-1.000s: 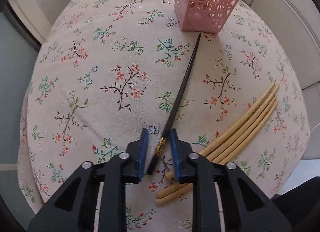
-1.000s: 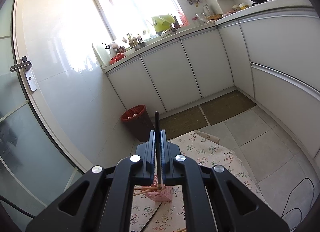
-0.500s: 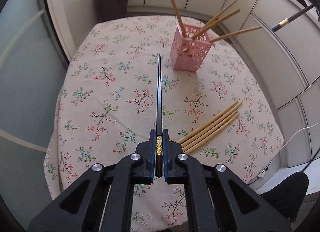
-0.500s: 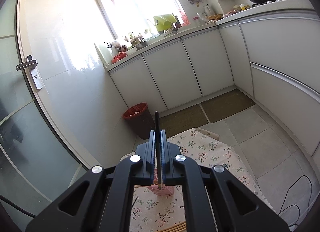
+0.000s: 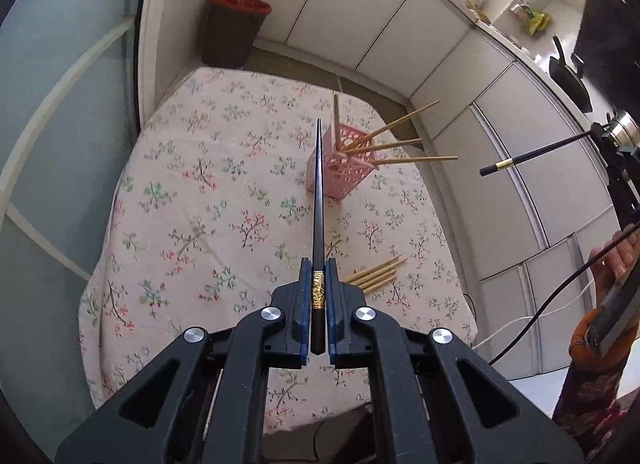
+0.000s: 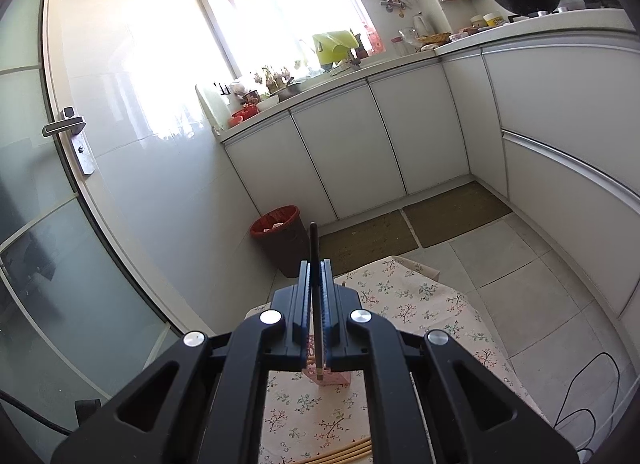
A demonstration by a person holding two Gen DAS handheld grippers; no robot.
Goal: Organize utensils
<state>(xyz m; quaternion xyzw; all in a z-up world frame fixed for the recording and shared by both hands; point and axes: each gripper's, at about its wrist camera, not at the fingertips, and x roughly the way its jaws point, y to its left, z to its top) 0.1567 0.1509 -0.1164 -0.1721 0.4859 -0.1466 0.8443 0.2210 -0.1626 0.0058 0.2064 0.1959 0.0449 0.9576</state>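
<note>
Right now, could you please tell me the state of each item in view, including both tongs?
Left tongs: shut on a black chopstick, held clear of the table.
Right tongs: shut on a second black chopstick, also held clear of the table.
Pink holder: upright on the floral cloth, four wooden chopsticks leaning inside.
Loose wooden chopsticks: lying bundled on the cloth.
Red bin: open, on the floor.

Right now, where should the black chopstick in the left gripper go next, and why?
Probably toward the pink perforated holder: the left gripper is shut on the black chopstick, lifted off the floral tablecloth, and wooden chopsticks already stand there.
</note>
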